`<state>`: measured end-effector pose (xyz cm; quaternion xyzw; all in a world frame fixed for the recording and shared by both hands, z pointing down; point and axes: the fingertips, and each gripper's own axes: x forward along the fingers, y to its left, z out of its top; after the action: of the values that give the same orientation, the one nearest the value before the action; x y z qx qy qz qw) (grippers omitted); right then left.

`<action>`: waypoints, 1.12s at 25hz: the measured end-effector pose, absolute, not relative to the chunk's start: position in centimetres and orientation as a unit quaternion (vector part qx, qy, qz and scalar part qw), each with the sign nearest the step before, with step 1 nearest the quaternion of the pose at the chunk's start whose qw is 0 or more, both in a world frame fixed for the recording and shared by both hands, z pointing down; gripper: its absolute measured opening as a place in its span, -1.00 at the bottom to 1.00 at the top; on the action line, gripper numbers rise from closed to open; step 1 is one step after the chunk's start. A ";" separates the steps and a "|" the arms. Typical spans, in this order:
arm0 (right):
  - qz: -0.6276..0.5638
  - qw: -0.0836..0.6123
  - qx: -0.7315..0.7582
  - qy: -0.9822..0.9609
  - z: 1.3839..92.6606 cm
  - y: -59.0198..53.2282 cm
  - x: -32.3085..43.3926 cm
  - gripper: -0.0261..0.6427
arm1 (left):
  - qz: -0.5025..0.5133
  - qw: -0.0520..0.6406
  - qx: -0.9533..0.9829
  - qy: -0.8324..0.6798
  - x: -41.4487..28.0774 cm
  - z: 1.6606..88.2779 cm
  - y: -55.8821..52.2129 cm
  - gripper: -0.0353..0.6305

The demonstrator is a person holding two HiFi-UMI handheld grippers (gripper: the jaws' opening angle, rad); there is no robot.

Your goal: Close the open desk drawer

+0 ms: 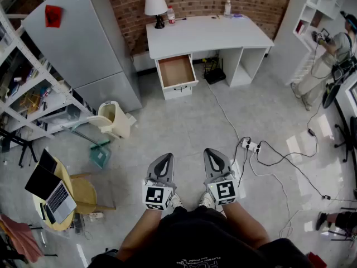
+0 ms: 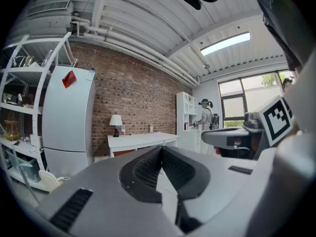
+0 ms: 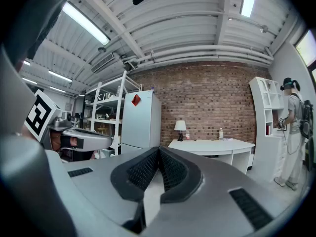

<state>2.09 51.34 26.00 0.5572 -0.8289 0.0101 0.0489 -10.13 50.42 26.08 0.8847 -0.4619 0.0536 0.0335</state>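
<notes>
A white desk stands against the brick wall at the far side of the room. Its top left drawer is pulled out, showing a bare wooden bottom. My left gripper and right gripper are held side by side close to my body, well short of the desk across open floor. Both are shut with their tips together and nothing between them. In the left gripper view the desk shows beyond the left gripper. The right gripper view shows the desk behind the right gripper.
A grey fridge stands left of the desk, with a metal shelf rack further left. A cream bin, a small table with a laptop and floor cables with a power strip lie around. Another person stands by the white shelves at right.
</notes>
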 end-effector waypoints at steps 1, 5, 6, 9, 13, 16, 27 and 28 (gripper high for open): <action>0.010 0.049 0.559 -0.828 26.0 51.2 1.9 -0.84 | 0.054 0.033 0.884 -0.463 -10.4 26.1 50.4 -0.87; 0.012 0.050 0.563 -0.825 26.1 50.9 1.3 -0.84 | 0.055 0.032 0.883 -0.464 -11.1 26.2 50.2 -0.87; 0.015 0.049 0.565 -0.824 26.1 50.7 1.2 -0.84 | 0.055 0.032 0.884 -0.464 -11.3 26.2 50.2 -0.87; 0.023 0.038 0.574 -0.818 25.8 50.1 0.8 -0.84 | 0.051 0.027 0.884 -0.464 -11.9 26.1 49.9 -0.87; 0.021 0.022 0.578 -0.816 25.4 49.6 -0.4 -0.83 | 0.047 0.019 0.881 -0.469 -13.7 26.2 49.3 -0.87; 0.019 0.017 0.577 -0.817 25.5 49.4 -1.5 -0.83 | 0.046 0.018 0.882 -0.469 -15.1 26.1 49.0 -0.87; 0.018 0.046 0.580 -0.813 26.5 48.1 -5.5 -0.83 | 0.044 0.018 0.888 -0.458 -18.5 26.4 47.2 -0.87; 0.017 0.048 0.578 -0.814 26.6 47.9 -5.6 -0.83 | 0.045 0.020 0.887 -0.458 -18.6 26.7 46.9 -0.87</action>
<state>-5.58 47.92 26.59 0.5780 -0.8145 0.0171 0.0478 -18.56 46.95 26.69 0.8874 -0.4585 0.0447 0.0198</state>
